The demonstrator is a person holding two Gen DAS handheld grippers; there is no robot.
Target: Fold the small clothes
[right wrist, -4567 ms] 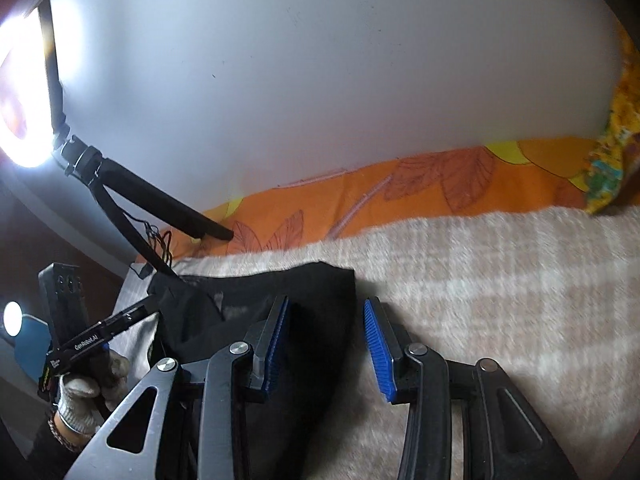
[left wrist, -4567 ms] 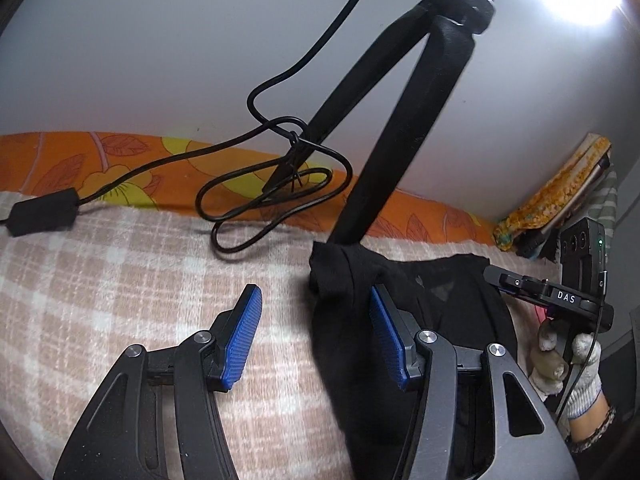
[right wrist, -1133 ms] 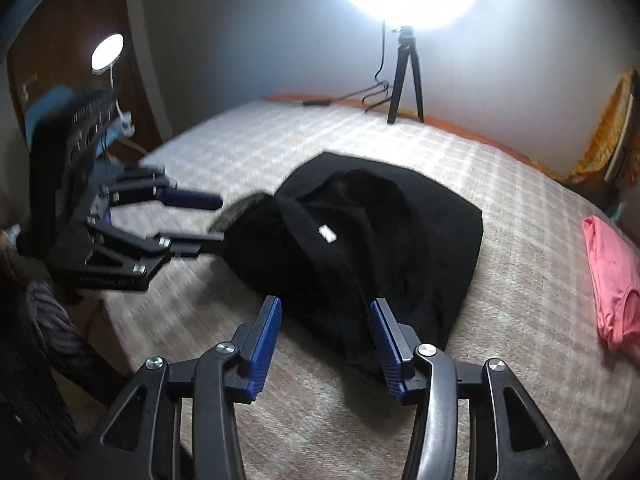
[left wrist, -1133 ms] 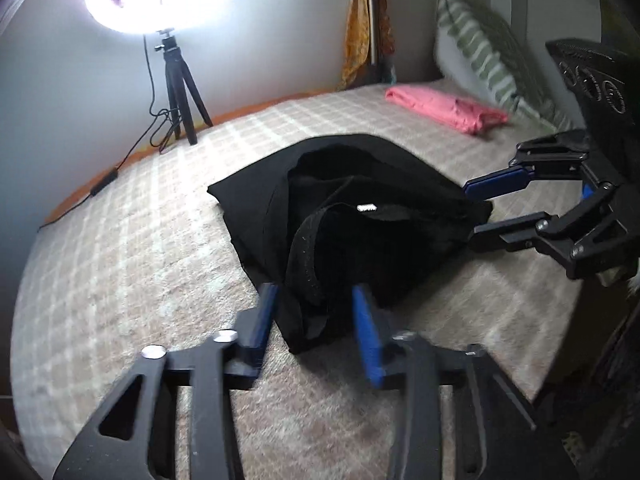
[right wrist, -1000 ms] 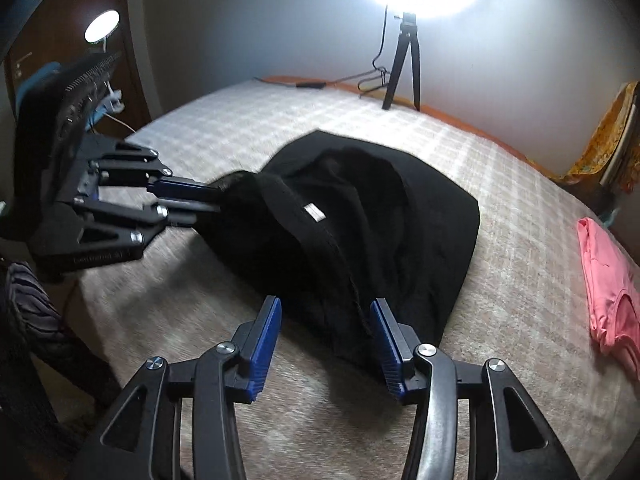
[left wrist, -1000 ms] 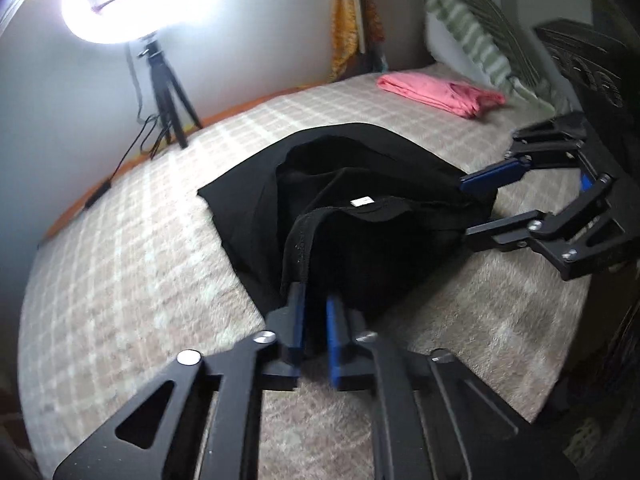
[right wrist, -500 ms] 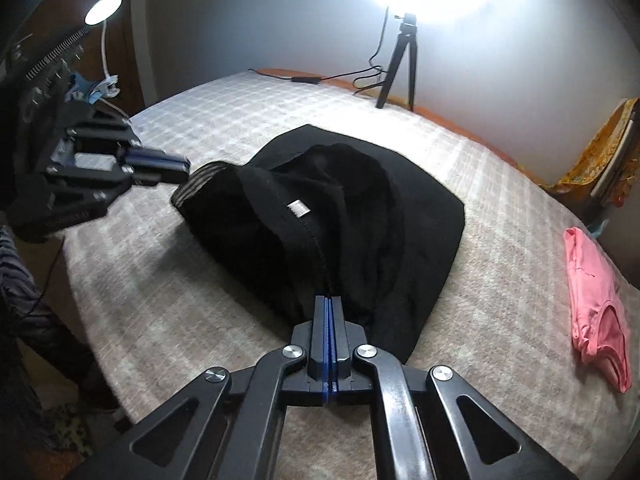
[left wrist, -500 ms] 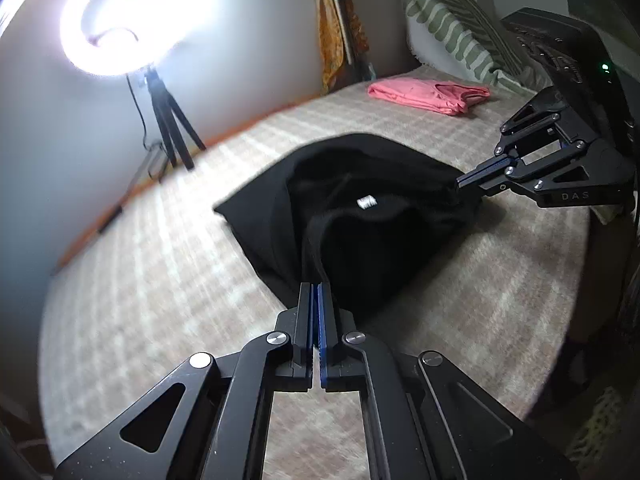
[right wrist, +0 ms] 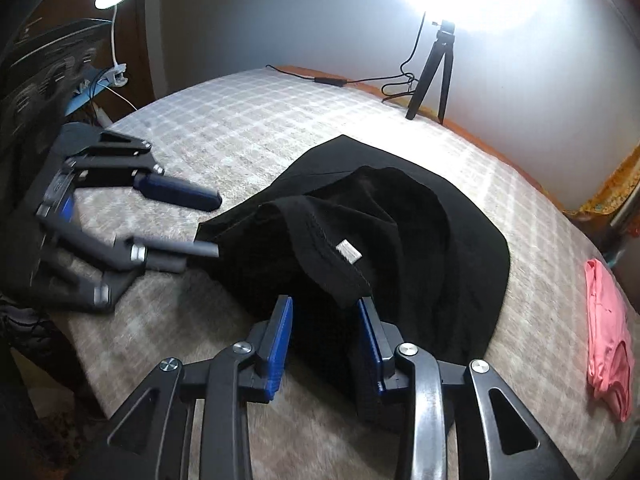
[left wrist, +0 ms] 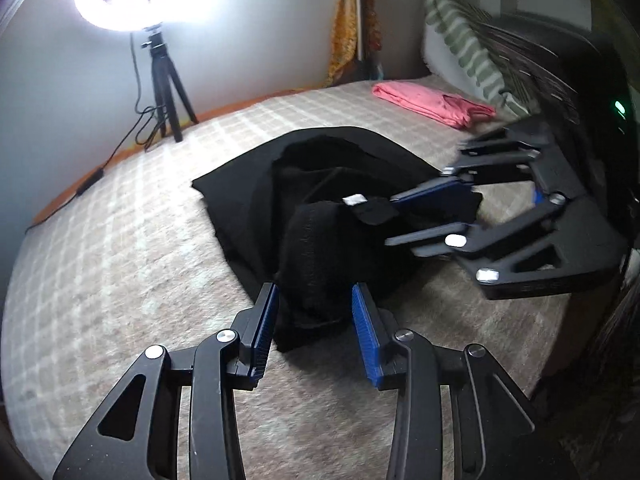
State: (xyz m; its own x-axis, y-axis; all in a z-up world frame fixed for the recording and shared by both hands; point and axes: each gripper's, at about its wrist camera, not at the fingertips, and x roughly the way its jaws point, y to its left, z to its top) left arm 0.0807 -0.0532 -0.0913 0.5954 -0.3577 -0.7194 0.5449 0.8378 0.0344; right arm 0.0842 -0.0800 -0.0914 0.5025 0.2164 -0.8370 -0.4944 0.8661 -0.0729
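A black garment [left wrist: 320,200] lies crumpled on the checked bedspread [left wrist: 120,240], its near edge folded back over itself, a small white label [right wrist: 349,251] showing. My left gripper [left wrist: 314,316] is open, its blue pads either side of the garment's near-left corner, gripping nothing. My right gripper [right wrist: 325,334] is open too, straddling the near-right corner. Each gripper shows in the other's view: the right one [left wrist: 430,210] at the garment's right side, the left one [right wrist: 200,224] at its left side.
A folded pink garment [left wrist: 432,102] lies at the bed's far right, also in the right wrist view [right wrist: 608,332]. A ring light on a black tripod [left wrist: 166,76] stands at the far edge with a trailing cable. A striped pillow [left wrist: 464,44] leans at the right. The bed's near edge is close.
Half a second ago both grippers were shut on the garment's near corners. Both have now opened and let the cloth drop onto the bed.
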